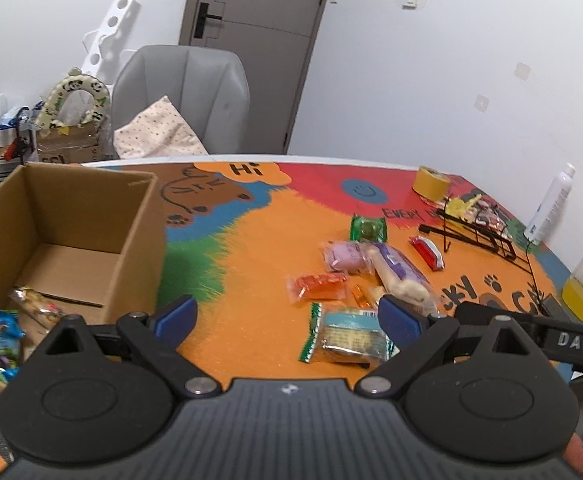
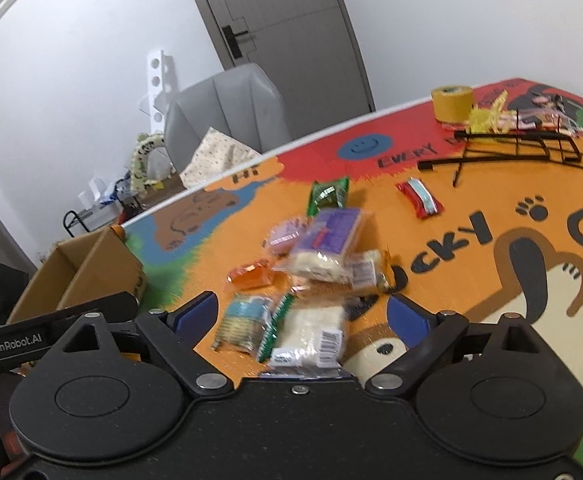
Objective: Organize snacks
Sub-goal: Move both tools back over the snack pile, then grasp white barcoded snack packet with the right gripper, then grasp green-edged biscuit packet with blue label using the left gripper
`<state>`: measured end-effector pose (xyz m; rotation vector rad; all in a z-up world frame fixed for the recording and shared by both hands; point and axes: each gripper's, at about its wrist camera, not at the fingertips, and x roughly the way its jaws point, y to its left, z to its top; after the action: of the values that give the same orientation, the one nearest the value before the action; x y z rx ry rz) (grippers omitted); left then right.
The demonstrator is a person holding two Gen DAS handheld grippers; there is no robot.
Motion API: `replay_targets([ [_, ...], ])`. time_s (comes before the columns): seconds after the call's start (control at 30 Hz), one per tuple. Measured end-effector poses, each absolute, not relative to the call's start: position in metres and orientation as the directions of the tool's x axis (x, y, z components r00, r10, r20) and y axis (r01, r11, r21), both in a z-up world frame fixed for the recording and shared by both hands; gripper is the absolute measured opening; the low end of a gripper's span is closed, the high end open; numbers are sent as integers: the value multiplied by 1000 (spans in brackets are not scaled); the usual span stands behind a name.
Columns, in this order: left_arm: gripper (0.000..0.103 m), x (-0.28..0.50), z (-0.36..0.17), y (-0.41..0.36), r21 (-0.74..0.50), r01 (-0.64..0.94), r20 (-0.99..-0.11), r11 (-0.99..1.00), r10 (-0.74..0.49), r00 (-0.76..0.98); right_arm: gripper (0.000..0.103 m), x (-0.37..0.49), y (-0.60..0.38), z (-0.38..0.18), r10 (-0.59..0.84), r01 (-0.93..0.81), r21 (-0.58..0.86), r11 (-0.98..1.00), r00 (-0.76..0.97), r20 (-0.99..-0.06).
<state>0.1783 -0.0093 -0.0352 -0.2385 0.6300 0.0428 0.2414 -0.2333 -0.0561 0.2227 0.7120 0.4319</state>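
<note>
Bright cartoon tablecloth (image 1: 259,248) — grey chair (image 1: 187,96), door (image 1: 251,40) behind.

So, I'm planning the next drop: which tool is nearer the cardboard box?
Left. The left tool hangs beside the cardboard box; the right tool is over the snack pile, farther from it.
</note>
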Motion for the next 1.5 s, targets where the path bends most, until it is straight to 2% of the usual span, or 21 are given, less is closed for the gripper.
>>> replay_targets([
  [0.13,96,183,-44,-15,-195,-100,-605,976,-40,795,81,247,-230,-69,447,-292,342,893,651,-613],
  [0.4,96,191,-59,-25,-176,-94,-638,980,-41,769,70,252,-219,-89,458,-298,349,889,607,-650],
  [0.5,96,195,-62,-29,-167,-93,-645,982,-38,763,52,256,-217,-99,455,-291,351,890,580,-675],
  [0.67,96,202,-67,-37,-149,-85,-658,985,-35,753,43,257,-232,-104,474,-276,387,880,576,-666],
  [1.07,96,228,-82,-69,-125,-44,-686,991,-54,726,38,260,-261,-105,461,-238,403,884,597,-657],
  [1.43,96,242,-100,-88,-106,-15,-703,994,-64,709,37,261,-276,-105,441,-204,408,890,611,-657],
  [1.5,96,244,-104,-89,-97,-18,-704,995,-56,708,40,260,-277,-103,445,-206,412,887,615,-651],
])
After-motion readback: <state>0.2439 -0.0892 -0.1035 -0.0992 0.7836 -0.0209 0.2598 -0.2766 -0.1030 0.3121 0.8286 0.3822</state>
